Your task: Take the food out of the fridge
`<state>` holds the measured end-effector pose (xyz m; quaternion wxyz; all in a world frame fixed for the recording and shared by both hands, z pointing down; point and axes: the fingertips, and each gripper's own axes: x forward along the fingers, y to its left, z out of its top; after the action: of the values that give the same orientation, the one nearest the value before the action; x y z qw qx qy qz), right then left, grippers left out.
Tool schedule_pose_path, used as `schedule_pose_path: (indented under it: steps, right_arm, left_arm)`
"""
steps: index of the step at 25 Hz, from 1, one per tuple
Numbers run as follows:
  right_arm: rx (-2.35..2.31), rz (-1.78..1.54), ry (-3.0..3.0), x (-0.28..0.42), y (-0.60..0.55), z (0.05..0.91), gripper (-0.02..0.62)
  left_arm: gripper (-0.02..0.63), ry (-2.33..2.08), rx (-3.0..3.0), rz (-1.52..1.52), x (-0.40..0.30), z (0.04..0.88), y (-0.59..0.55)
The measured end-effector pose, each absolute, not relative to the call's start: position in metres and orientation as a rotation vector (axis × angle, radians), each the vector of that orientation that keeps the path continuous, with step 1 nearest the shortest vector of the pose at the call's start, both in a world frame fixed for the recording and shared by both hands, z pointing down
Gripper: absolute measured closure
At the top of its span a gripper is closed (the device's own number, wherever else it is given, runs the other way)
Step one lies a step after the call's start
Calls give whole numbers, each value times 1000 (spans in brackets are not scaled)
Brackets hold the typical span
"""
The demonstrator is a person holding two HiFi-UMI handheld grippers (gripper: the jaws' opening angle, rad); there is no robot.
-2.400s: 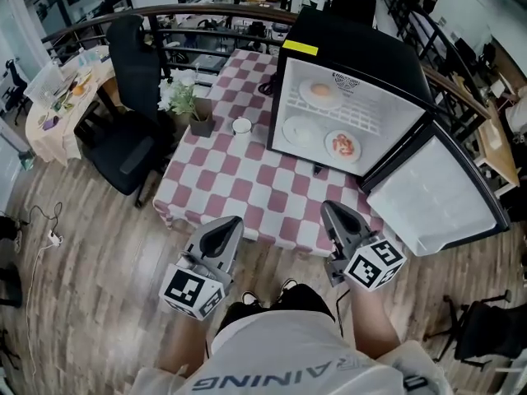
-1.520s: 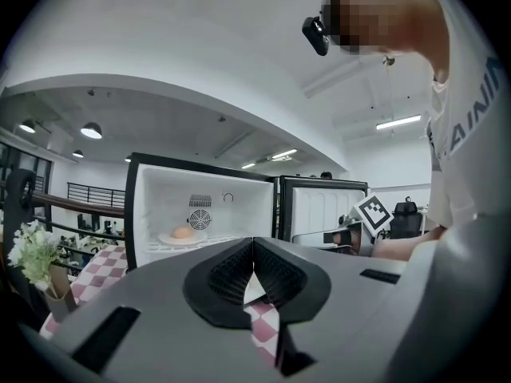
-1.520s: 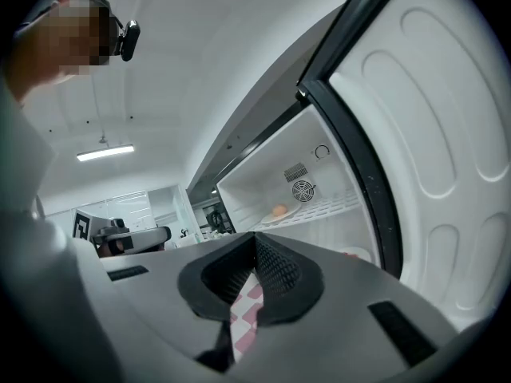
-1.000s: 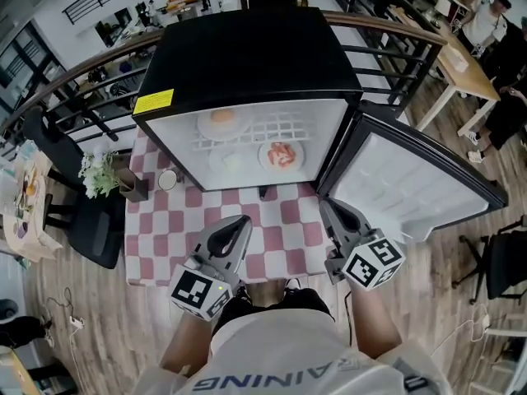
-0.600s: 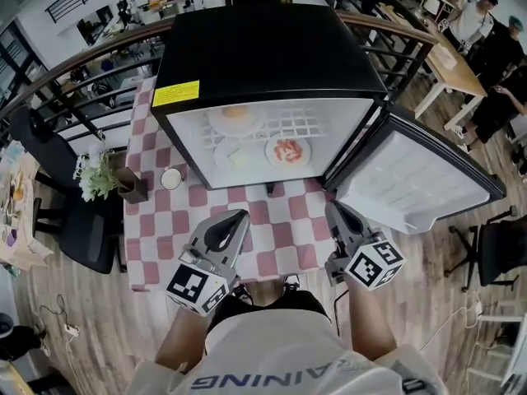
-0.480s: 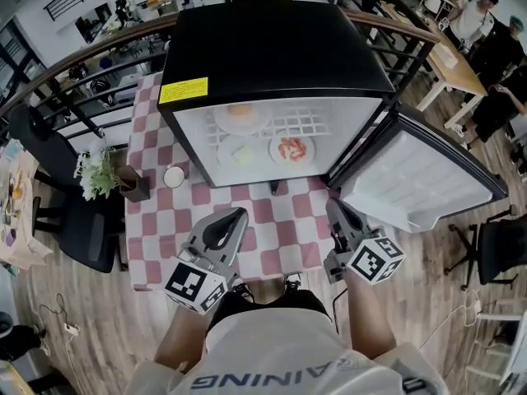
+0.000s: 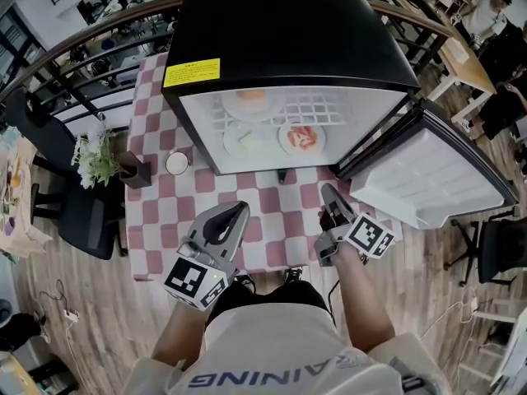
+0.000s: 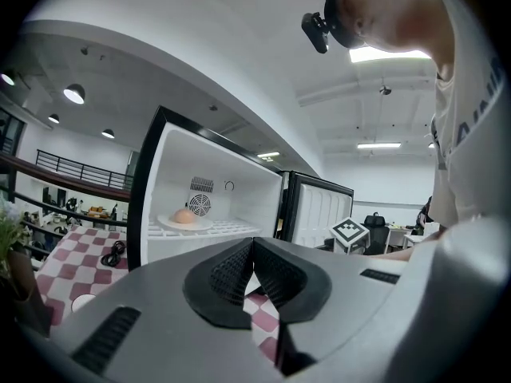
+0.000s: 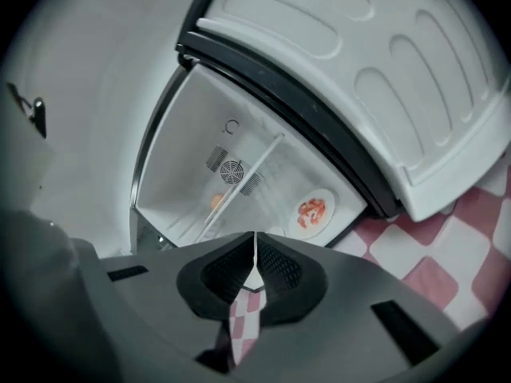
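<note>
A black mini fridge (image 7: 288, 31) stands on a pink-checked table (image 7: 165, 212) with its door (image 7: 432, 171) swung open to the right. On its wire shelf is a plate with an orange bun (image 7: 251, 99) (image 8: 184, 216) (image 9: 217, 201). Below sit a plate of pale food (image 7: 247, 141) and a plate of red food (image 7: 301, 137) (image 9: 311, 211). My left gripper (image 7: 237, 211) (image 8: 252, 250) is shut and empty over the table's near edge. My right gripper (image 7: 327, 192) (image 9: 255, 262) is also shut and empty, rolled sideways, in front of the fridge opening.
A small white cup (image 7: 176, 163) and a potted plant (image 7: 103, 159) stand on the table left of the fridge. A dark small object (image 7: 282, 175) lies just before the fridge. A black chair (image 7: 74, 212) stands at the left. A railing runs behind.
The fridge has come nearer in the head view. Both grippers have edged toward it over the table, and the right one has rolled and dropped lower.
</note>
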<state>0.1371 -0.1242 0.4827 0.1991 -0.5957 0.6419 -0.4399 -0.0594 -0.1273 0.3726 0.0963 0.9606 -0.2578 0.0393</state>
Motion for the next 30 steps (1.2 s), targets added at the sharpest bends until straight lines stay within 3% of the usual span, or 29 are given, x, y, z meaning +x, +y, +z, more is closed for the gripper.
schedule_pose_path:
  steps: [10, 13, 15, 30]
  right_arm:
    - [-1442, -1462, 1250, 146, -166, 574, 568]
    - [-1438, -1462, 1189, 148, -183, 591, 490]
    - [-1455, -1457, 1153, 151, -193, 602, 477]
    - [-1554, -1488, 976, 165, -234, 642, 472]
  left_arm:
    - [597, -788, 2785, 188, -67, 401, -123]
    - [597, -805, 2763, 207, -73, 411, -123]
    - [597, -811, 2747, 217, -75, 418, -122]
    - [597, -789, 2722, 248, -80, 437, -123]
